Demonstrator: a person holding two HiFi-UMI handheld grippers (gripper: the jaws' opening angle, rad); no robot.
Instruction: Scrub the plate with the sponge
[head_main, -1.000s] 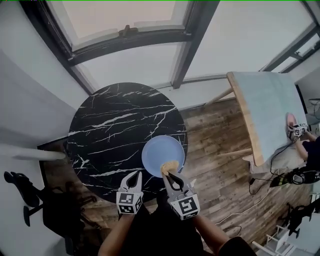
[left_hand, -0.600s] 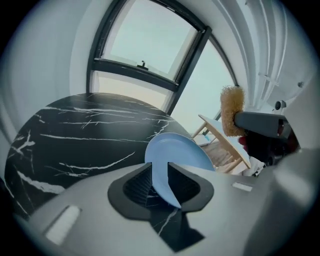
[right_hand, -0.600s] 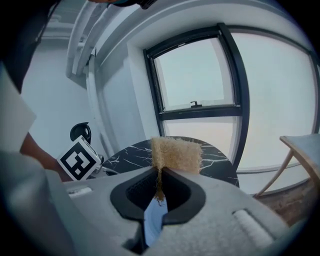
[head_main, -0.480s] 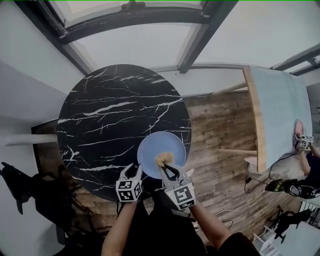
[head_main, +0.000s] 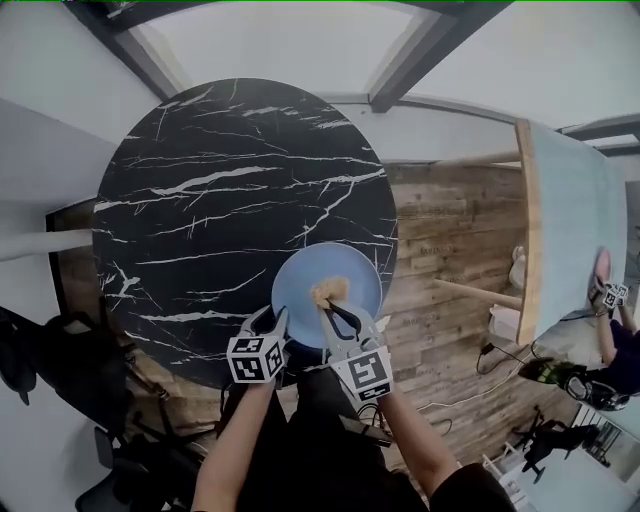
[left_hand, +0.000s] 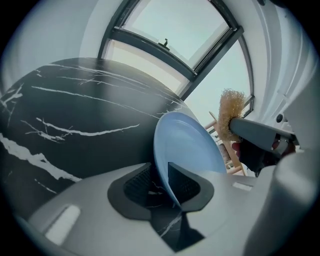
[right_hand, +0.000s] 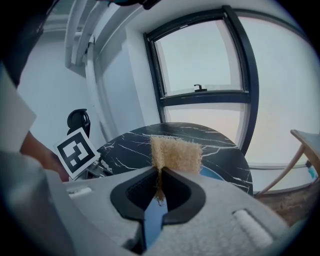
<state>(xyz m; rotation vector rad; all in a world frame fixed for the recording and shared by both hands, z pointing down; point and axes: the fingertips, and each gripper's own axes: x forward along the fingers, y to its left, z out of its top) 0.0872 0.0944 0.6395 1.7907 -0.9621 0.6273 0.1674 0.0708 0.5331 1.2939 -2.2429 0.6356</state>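
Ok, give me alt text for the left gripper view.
A blue plate on a black marble table has its rim between the opening jaws of the left claw. At right, the right claw grips a tan sponge near the plate.

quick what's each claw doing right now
left claw: opening, rim of the blue plate between its jaws, not clamped
right claw: closed on the tan sponge

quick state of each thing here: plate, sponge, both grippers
plate: at the near edge of the table, rim between the left gripper's fingers
sponge: pinched by the right gripper, over the plate
left gripper: fingers opening, apart around the plate rim
right gripper: fingers shut on the sponge
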